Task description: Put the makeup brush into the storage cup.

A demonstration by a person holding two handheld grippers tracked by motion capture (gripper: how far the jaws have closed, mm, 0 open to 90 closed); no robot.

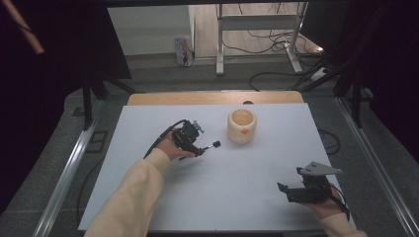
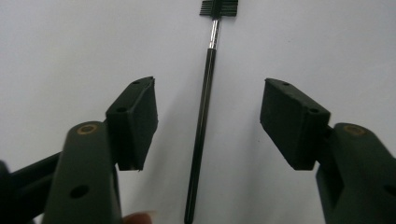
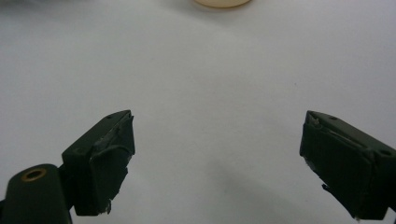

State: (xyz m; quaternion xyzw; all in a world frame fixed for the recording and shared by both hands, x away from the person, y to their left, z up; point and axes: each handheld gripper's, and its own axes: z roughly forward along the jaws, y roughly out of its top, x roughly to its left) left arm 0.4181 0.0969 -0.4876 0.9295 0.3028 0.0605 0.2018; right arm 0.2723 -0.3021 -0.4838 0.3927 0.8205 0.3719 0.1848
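Two jaws of the left gripper (image 2: pixel 208 123) stand spread astride the brush (image 2: pixel 201 126), pads clear of it | brush lies flat on the white table (image 1: pixel 237 177) beside the cream cup (image 1: pixel 242 126) | close squarely mid-handle, probably lift level | right gripper (image 3: pixel 217 163) spread, idle.

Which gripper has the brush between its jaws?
The left gripper: the thin black brush lies on the white table between its open jaws, untouched. The right gripper has bare table between its jaws, away from the cream cup.
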